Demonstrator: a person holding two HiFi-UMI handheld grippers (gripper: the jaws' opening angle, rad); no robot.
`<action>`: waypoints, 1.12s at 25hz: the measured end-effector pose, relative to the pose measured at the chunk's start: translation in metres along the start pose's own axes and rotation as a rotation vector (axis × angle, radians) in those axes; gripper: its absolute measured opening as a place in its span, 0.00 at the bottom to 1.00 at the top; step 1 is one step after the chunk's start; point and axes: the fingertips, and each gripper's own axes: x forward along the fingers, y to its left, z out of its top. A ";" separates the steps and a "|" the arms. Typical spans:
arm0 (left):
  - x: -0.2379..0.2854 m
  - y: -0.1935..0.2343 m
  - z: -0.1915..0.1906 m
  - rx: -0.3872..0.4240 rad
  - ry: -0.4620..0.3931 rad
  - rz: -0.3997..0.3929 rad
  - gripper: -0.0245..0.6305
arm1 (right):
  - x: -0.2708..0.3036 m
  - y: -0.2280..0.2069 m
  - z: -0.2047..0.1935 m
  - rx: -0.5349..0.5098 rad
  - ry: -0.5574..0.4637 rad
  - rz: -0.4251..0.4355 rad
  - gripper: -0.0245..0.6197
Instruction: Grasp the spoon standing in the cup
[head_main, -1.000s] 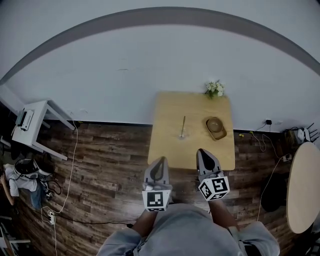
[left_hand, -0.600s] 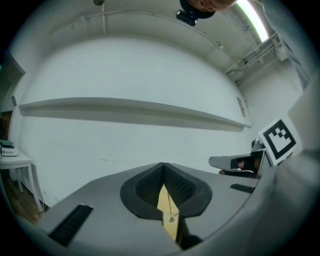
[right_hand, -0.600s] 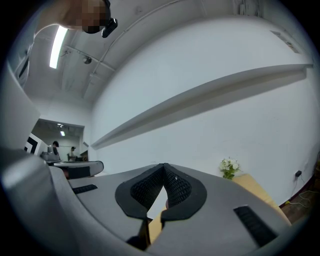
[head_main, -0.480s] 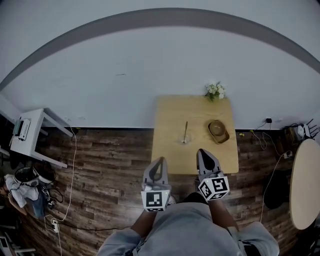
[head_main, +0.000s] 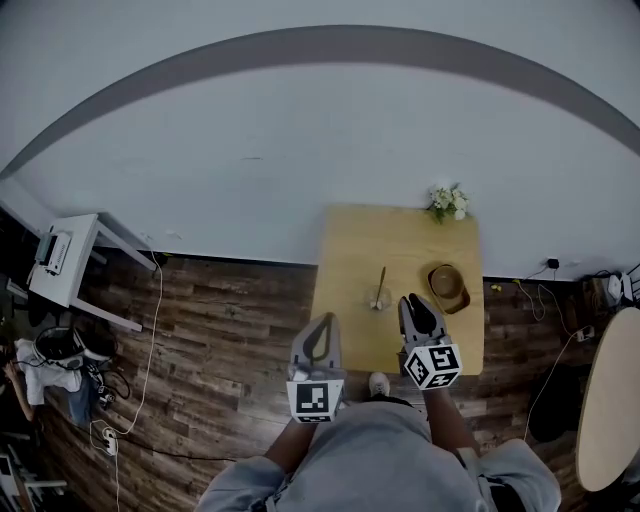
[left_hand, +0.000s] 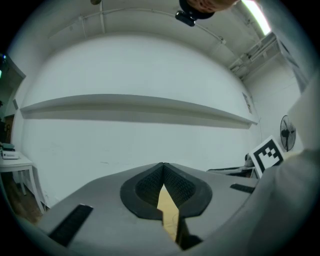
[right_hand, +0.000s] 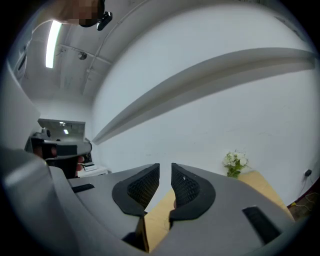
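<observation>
Head view: the spoon (head_main: 381, 283) stands upright in the cup (head_main: 378, 300) near the tabletop's (head_main: 350, 250) front edge, just ahead-left of the right tongs (head_main: 414, 302), whose jaws have just been opening, empty. The left tongs (head_main: 321, 322), farther off, are pressed together.

Soft ceiling-strip light (right_hand: 51, 44), fisheye edges bent (corners black).

Person: grey long-sleeved top (head_main: 380, 470), one pale shoe (head_main: 378, 384). Tools: left gripper (head_main: 320, 320), right gripper (head_main: 416, 302), both grey tapered shells with black ribbed pads (right_hand: 186, 188); each carries a white cube (head_main: 315, 400) printed with black square markers
</observation>
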 end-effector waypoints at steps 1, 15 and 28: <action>0.006 0.002 0.001 -0.001 0.000 0.012 0.04 | 0.010 -0.007 -0.008 0.003 0.030 0.008 0.12; 0.051 0.025 -0.016 0.000 0.075 0.148 0.04 | 0.086 -0.055 -0.100 -0.016 0.332 0.124 0.20; 0.050 0.047 -0.032 0.004 0.138 0.251 0.04 | 0.124 -0.061 -0.164 0.034 0.487 0.160 0.20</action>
